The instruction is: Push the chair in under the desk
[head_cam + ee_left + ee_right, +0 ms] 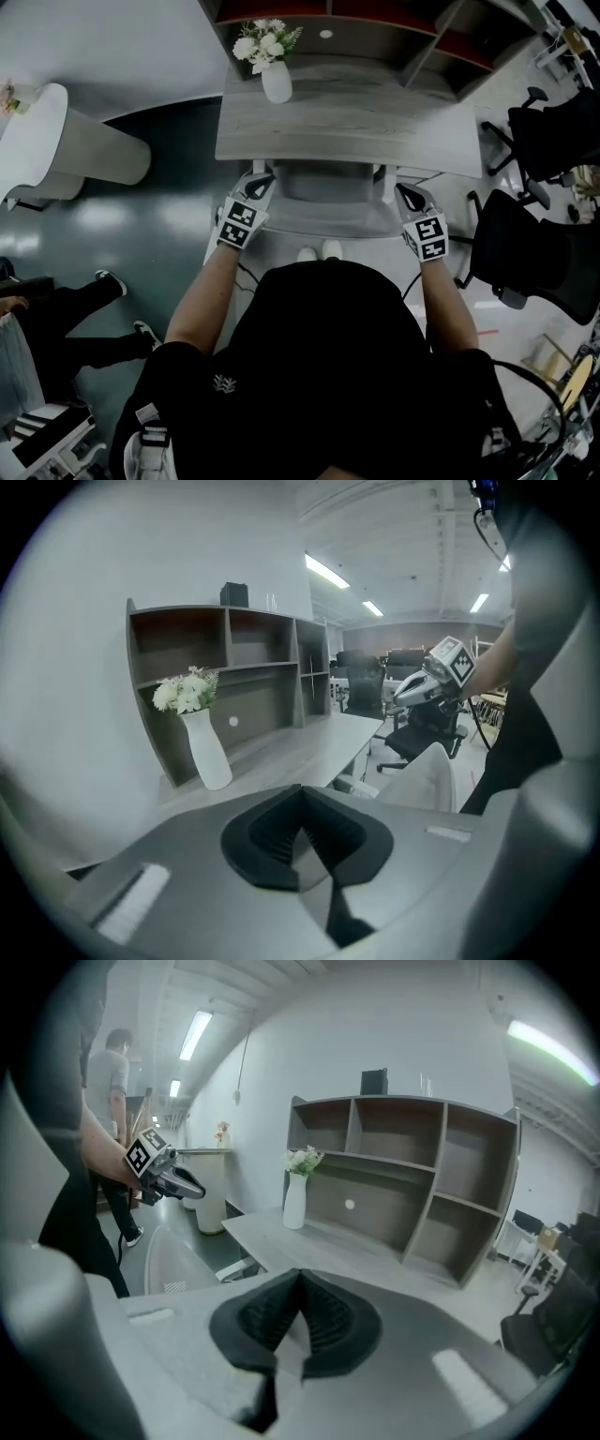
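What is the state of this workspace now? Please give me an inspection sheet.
Surface: grey desk, one vase on it.
Job's things: pale chair at the desk's front edge.
Clutter: white vase with flowers, back-left of the desk.
Grippers: left gripper and right gripper both shut, empty, one at each side of the chair's back.
Cables: thin dark cable by the left forearm.
Surroundings: shelf behind the desk; black chairs at right; seated person at left.

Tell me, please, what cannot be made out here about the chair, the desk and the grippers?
- Base of the chair: head view, hidden under the chair itself and the desk.
- Whether the left gripper and right gripper touch the chair back: head view, too small to tell; each gripper view shows only shut, empty jaws.
- Legs of the desk: hidden under its top.
- Top of the shelf unit: cut off by the head view's upper edge.
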### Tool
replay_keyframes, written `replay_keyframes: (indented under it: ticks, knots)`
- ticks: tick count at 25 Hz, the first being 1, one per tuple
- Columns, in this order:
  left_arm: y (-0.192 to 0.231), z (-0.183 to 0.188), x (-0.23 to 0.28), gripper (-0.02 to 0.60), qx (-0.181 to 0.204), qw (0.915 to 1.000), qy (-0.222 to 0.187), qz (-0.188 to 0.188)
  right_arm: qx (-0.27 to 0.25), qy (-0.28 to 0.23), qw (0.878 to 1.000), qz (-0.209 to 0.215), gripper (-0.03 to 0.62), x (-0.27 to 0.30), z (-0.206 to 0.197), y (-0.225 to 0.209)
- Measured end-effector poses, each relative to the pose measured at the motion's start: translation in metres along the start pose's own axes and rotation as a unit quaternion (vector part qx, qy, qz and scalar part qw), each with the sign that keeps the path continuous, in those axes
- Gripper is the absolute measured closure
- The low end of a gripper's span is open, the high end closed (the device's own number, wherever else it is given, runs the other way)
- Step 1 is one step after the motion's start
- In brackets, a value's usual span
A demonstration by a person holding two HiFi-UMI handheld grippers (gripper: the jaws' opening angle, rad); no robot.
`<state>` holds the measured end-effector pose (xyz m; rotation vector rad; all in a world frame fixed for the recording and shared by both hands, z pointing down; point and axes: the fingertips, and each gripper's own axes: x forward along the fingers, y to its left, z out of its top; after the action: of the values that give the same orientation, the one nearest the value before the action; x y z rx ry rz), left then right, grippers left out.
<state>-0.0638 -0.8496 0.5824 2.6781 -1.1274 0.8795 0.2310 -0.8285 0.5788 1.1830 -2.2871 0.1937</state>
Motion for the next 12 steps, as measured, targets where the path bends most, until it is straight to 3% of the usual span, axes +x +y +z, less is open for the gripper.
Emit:
replay_keyframes:
  ticks: [12]
  knots:
    - [-0.015, -0.004, 0.001, 0.575, 0.003, 0.9999, 0.017, 0.003, 0.011, 0.026, 1.000, -0.009, 0.592, -0.006, -0.018, -0.004]
